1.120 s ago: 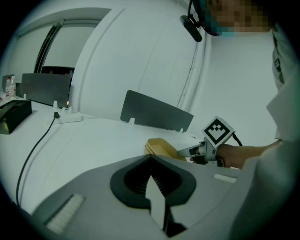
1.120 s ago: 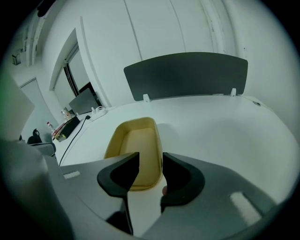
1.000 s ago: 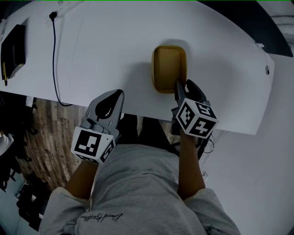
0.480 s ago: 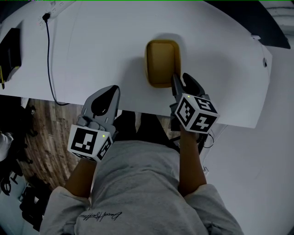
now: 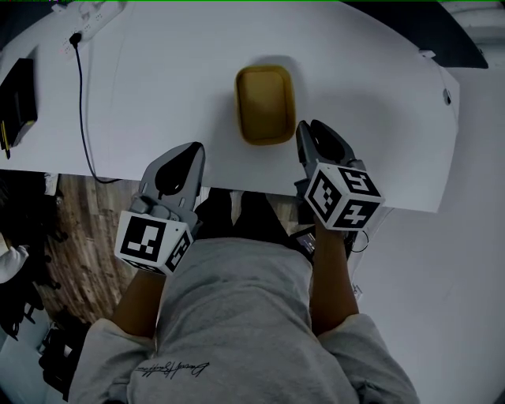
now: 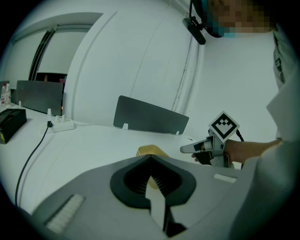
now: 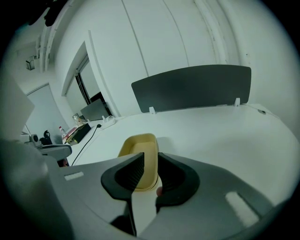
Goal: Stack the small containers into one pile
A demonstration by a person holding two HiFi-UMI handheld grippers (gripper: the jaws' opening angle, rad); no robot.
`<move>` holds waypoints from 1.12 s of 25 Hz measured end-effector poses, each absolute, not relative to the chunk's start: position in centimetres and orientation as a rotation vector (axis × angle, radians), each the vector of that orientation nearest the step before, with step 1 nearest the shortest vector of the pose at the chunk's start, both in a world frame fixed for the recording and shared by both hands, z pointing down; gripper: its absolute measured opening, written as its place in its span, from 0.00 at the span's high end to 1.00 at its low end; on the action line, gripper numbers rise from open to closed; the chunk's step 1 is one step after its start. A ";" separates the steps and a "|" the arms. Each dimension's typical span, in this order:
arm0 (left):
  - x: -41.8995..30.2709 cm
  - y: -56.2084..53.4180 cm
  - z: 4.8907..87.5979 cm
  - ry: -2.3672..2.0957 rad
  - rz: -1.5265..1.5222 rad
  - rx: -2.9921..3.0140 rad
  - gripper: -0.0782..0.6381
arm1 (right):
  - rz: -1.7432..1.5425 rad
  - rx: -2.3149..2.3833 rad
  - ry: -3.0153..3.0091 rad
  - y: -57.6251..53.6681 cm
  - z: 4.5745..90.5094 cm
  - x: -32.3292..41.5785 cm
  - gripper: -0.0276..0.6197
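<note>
One yellow, rounded-rectangle container [image 5: 264,102] sits open side up on the white table [image 5: 158,87]; it also shows in the left gripper view as the container [image 6: 151,151] and in the right gripper view as the container [image 7: 139,150]. My right gripper [image 5: 311,130] hovers just right of its near corner, apart from it. Its jaws have just been closing with nothing between them, and a gap remains: open. My left gripper [image 5: 191,150] hangs over the table's near edge, left of the container, tips together and empty.
A black cable [image 5: 79,95] runs from a power strip [image 5: 91,9] to the table's near edge at the left. A black box [image 5: 17,91] lies far left. A dark divider panel [image 7: 192,86] stands along the far edge.
My right gripper has come off the container's near right rim and drawn back to the right, its jaws narrower than before. The left gripper has barely shifted.
</note>
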State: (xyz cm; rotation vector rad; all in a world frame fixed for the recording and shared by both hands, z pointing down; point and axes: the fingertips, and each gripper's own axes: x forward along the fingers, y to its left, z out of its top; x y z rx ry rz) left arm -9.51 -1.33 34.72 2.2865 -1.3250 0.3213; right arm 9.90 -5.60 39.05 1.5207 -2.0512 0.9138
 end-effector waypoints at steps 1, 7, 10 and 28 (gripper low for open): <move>-9.3 -1.3 34.4 -1.323 0.322 2.298 0.89 | 0.908 1.524 -2.060 -5.6 38.6 10.1 0.80; -7.8 -1.9 32.1 -1.324 0.293 2.332 0.89 | 0.853 1.542 -2.115 -5.4 35.2 11.6 0.91; -7.1 -2.1 31.3 -1.325 0.279 2.353 0.89 | 0.816 1.532 -2.151 -5.2 33.5 12.3 0.94; -3.4 -1.0 26.0 -1.276 0.231 2.426 0.89 | 0.695 1.241 -2.508 -2.3 24.7 9.2 0.94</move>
